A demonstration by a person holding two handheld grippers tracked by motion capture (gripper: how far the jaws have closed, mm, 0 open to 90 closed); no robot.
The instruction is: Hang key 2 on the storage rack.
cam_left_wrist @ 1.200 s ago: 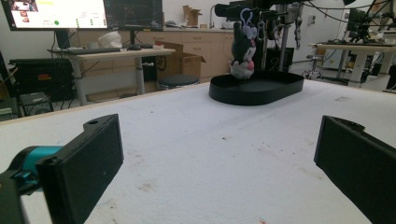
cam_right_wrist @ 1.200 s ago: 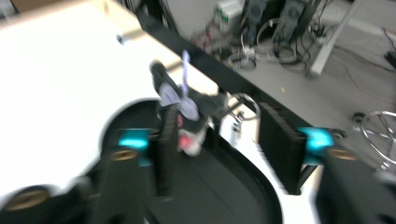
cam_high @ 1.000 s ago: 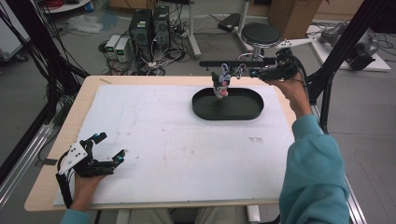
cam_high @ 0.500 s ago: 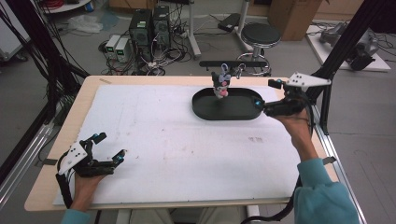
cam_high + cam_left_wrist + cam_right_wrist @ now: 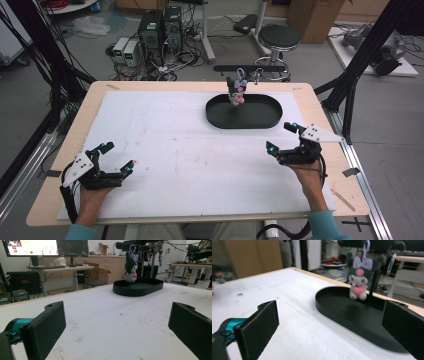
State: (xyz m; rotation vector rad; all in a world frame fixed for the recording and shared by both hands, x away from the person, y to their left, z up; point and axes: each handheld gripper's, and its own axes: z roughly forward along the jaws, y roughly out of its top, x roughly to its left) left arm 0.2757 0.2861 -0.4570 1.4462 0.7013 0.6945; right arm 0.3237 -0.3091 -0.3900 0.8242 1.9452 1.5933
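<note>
In the high view, the plush toy (image 5: 236,90) hangs by its loop from a black bar at upper centre of the frame, its feet over the far end of the black oval tray (image 5: 260,119). The right claw (image 5: 281,139) sits right of centre, just below the tray, jaws spread wide with nothing between them. The left claw (image 5: 118,157) rests at lower left of the counter (image 5: 165,145), well apart from the toy, jaws also wide open and empty. The right gripper view shows the toy (image 5: 358,280) at upper right.
</note>
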